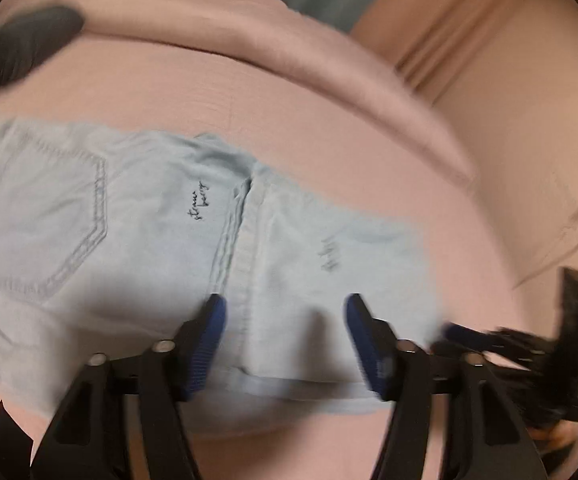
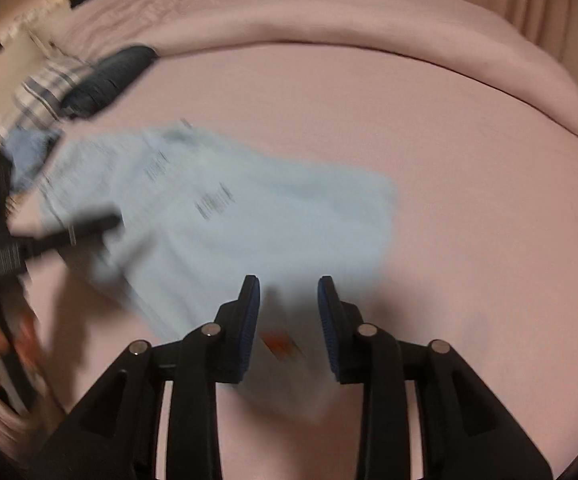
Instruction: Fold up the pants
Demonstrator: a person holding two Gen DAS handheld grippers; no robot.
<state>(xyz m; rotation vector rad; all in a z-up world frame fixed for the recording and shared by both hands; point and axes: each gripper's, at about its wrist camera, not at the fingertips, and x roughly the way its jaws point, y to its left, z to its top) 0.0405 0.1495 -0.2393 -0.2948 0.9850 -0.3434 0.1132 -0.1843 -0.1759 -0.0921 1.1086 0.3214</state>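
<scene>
Left gripper (image 1: pixel 285 344) wide open, straddling hem of pale blue denim pants (image 1: pixel 129 216); right gripper (image 2: pixel 288 320) open too, over pants edge. Risk: pinching single layer, skewing fold on pink bedsheet (image 2: pixel 469 220).

The pants (image 1: pixel 137 216) are pale blue, with small black script and lighter stitching around the pocket. They lie on a pink bed (image 2: pixel 469 220). Beyond the pants are a dark navy cloth (image 2: pixel 105 80) and a plaid cloth (image 2: pixel 37 100) in white, blue and grey.
</scene>
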